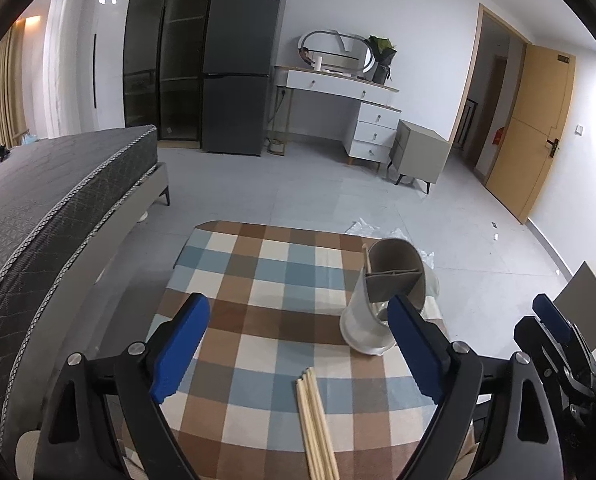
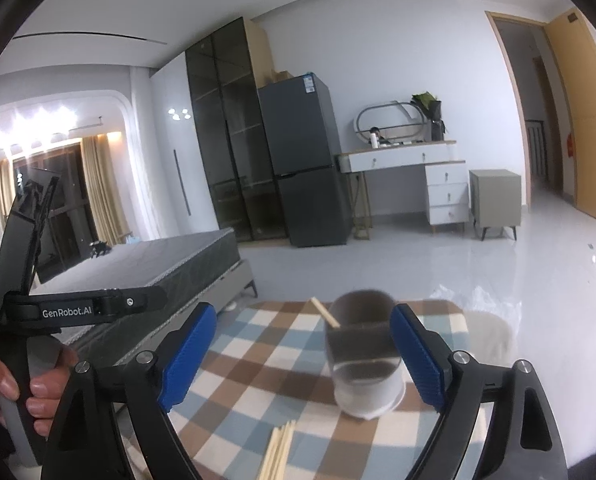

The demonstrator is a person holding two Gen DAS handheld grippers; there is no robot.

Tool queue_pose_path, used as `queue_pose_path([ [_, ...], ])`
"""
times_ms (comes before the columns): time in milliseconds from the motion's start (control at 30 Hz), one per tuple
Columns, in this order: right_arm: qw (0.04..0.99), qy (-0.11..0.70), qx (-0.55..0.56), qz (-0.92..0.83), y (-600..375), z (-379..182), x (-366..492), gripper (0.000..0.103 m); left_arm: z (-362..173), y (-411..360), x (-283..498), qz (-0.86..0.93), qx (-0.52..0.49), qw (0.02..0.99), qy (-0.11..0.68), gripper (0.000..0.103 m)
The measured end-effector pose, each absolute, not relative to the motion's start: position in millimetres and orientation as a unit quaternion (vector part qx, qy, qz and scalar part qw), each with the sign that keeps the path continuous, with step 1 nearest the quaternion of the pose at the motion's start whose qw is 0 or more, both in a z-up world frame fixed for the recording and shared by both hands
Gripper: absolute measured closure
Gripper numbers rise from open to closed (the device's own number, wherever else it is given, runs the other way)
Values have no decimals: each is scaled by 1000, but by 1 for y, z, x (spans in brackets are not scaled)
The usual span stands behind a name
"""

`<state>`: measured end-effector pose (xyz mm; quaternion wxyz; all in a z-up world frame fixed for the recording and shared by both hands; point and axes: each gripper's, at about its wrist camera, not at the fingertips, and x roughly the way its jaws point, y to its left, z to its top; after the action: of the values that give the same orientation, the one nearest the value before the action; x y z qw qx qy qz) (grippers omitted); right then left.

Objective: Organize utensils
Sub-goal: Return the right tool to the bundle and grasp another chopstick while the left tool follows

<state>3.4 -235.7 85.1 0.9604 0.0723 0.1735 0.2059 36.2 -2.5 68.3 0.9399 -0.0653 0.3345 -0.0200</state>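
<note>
Utensil holder standing on the checked tablecloth, both grippers hovering with fingers wide apart.

The checked tablecloth [image 1: 257, 280] is carrying the utensil holder [image 1: 382, 300], one chopstick [image 2: 325, 312] leaning inside it; the chopstick bundle [image 1: 316, 424] is lying just in front of the holder, while the left gripper [image 1: 293, 348] and right gripper [image 2: 304, 356] are gripping nothing.

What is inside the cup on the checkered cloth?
One wooden chopstick leans inside the utensil holder, beside a grey divider. The holder's walls hide its bottom.
</note>
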Motion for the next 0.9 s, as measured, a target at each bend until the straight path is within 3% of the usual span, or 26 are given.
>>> queue_pose_path([
  [333, 948, 231, 56, 211, -212, 48, -12, 13, 36, 11, 12, -6, -56, 948, 314, 9],
  [667, 910, 352, 32, 218, -186, -12, 7, 13, -25, 30, 26, 24, -69, 931, 358, 9],
  [767, 892, 397, 22, 215, -177, -33, 18, 16, -41, 37, 30, 31, -61, 927, 369, 9],
  [900, 865, 453, 8, 217, -166, -58, 39, 32, -54, 53, 44, 44, -86, 908, 408, 9],
])
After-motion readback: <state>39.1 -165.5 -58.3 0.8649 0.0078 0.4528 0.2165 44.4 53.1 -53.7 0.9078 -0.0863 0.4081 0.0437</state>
